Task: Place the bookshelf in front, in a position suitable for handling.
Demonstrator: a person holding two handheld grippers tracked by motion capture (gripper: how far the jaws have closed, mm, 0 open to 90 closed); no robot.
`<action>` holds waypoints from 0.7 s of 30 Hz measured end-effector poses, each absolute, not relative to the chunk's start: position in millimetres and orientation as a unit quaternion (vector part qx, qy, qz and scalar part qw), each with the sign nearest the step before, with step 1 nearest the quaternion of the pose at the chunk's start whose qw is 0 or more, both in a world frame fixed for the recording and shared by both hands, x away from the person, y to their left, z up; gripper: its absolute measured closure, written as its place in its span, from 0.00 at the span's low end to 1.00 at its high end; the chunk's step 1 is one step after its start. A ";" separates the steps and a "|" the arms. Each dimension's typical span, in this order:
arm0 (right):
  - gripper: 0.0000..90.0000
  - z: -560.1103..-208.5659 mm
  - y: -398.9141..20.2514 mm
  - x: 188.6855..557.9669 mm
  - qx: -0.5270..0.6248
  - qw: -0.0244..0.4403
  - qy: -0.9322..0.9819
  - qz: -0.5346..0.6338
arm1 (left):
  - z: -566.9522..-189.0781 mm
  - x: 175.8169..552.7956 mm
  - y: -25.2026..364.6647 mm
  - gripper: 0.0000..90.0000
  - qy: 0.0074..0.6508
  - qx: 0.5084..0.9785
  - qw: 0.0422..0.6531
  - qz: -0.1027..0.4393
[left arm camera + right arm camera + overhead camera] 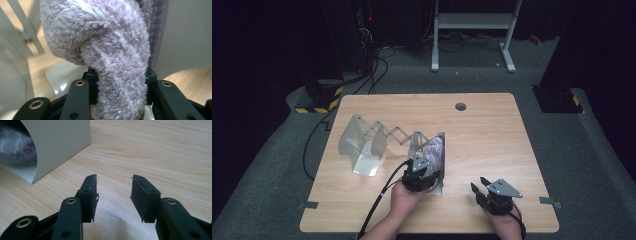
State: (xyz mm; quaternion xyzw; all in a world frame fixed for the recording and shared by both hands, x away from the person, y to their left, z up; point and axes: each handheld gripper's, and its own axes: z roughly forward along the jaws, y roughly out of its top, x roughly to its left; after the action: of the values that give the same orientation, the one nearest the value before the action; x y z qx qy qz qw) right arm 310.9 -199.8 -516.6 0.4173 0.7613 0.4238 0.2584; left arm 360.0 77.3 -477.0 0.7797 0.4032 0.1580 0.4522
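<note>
A fluffy lilac cloth (435, 151) lies in the right-hand end slot of a pale grey accordion rack (362, 145) on the wooden table (492, 135). My left gripper (428, 169) reaches into that slot from the front. In the left gripper view the cloth (112, 50) runs down between the black jaws of the left gripper (121, 77) and fills the gap, so the gripper is shut on it. The slot's grey wall (190, 37) stands just to its right. My right gripper (478, 184) rests near the table's front right. Its jaws (113, 187) are open with bare wood between them.
The rack's curved end panel (62, 142) stands left of and beyond the right gripper, with the cloth (15, 145) showing dimly inside. A round cable hole (460, 106) sits near the table's far edge. Cables trail on the floor at the back left.
</note>
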 end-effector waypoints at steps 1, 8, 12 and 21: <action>0.62 -516.6 -199.8 310.8 0.417 0.258 0.761 0.424 | -471.1 359.9 77.6 0.69 0.401 0.777 0.458 0.160; 0.62 -516.7 -200.8 311.1 0.417 0.258 0.761 0.425 | -431.8 364.4 81.0 0.69 0.387 0.757 0.497 0.176; 0.62 -516.6 -201.1 311.2 0.417 0.259 0.761 0.425 | -415.4 364.4 85.9 0.69 0.382 0.743 0.517 0.185; 0.62 -516.3 -201.2 310.8 0.418 0.258 0.760 0.425 | -403.9 347.8 102.4 0.69 0.368 0.732 0.543 0.185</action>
State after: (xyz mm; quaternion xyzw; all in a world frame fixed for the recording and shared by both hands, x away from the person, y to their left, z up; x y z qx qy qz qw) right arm 310.8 -201.2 -516.3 0.4182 0.7602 0.4251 0.2579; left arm 347.8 102.4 -403.9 0.7318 0.3681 0.1851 0.5429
